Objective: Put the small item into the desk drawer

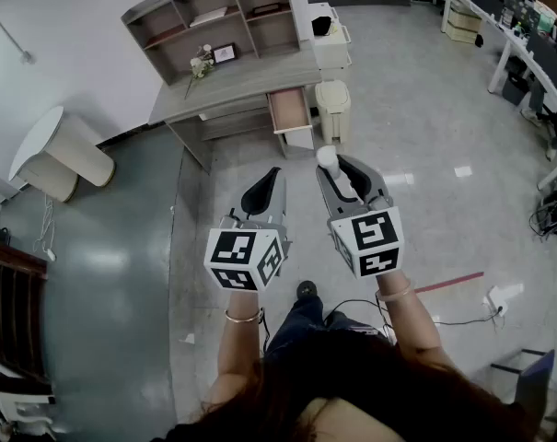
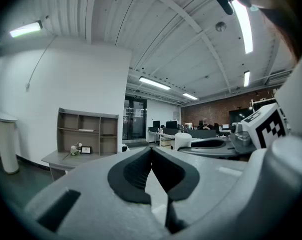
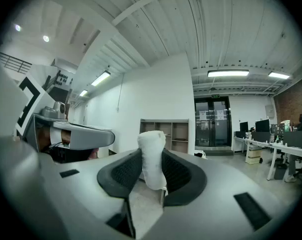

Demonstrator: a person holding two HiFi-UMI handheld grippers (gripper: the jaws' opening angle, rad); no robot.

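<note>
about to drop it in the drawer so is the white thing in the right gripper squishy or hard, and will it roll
Probably soft and light: the white item looks wrinkled, like wrapped paper or cloth, pinched upright in the right gripper. Being roundish and stubby, it might roll once released, though its creased surface should slow that.

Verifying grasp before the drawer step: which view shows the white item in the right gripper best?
Right gripper view: the white item sits centred and upright, pinched between the jaws. Head view shows it small, from above. Left gripper view shows only its top, off to the side.
</note>
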